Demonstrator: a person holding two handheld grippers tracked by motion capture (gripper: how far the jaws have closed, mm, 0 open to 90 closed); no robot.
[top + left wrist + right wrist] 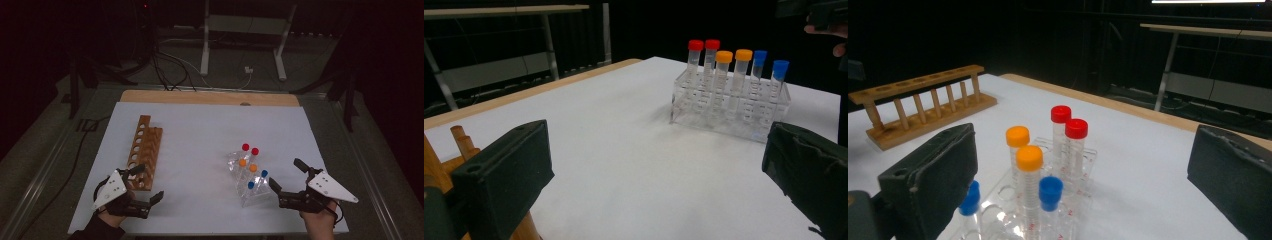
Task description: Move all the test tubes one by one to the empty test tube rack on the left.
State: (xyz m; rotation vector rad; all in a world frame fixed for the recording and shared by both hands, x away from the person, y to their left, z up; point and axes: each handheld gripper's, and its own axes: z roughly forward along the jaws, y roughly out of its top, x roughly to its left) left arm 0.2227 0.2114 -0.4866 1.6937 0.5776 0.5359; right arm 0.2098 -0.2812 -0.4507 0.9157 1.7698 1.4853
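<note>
Six capped tubes stand upright in the clear rack [248, 176] at the near right of the table [200, 125]: two red-capped tubes [1068, 125] at the far end, two orange-capped tubes [1023, 146] in the middle, two blue-capped tubes [770, 61] nearest me. None is lifted out yet. The wooden rack [144, 150] at the near left stands empty, every hole free, so I judge the moving of tubes has not begun and all six remain to go. My right tool [289, 181] sits just beside the clear rack, jaws wide with nothing between them. My left tool [148, 183] waits at the wooden rack's near end, jaws wide too, holding nothing.
</note>
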